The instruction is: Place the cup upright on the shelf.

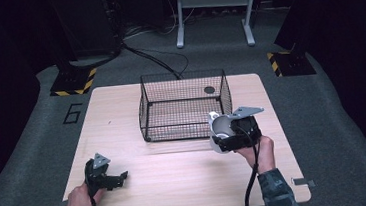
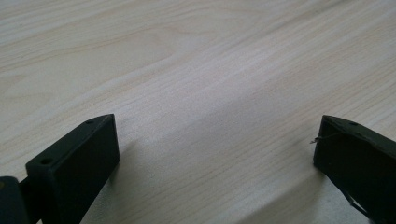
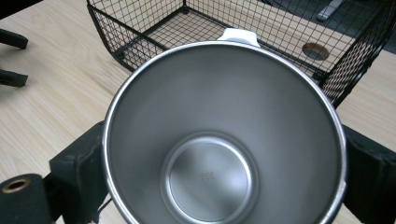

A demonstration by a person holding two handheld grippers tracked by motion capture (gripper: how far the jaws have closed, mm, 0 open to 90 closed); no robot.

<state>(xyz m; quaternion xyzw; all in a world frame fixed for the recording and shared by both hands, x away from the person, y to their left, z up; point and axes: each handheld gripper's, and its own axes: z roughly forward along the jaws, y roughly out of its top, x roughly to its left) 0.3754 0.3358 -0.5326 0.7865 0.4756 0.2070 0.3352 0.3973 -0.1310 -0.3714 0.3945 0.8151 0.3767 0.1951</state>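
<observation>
On the floor around the work area, one grey carpet [image 1: 20, 162] is spread, with two yellow-and-black striped stand feet at 10 and 2 o'clock of the table and one pale metal frame [image 1: 213, 10] at 12 o'clock. One wooden table [image 1: 121, 113] is seen, with a single round hole [image 1: 209, 89] near its 12 o'clock edge. One black wire basket [image 1: 183, 105] is set on the table toward 12 o'clock, open at the top; its near right corner is partly covered by the cup held in front of it. One steel cup [image 3: 219, 140] is counted, gripped by its sides above the table at about 4 o'clock of the basket, just beside the basket's near corner, its mouth turned toward the camera in the right gripper view and a white tab seen at its far rim. The right gripper [image 1: 231, 134] is closed around this cup, one jaw on each side. The left gripper [image 1: 120, 179] is held low at 8 o'clock of the table, well apart from the basket; its jaws are spread wide and nothing is held between them, only bare tabletop being seen there.
</observation>
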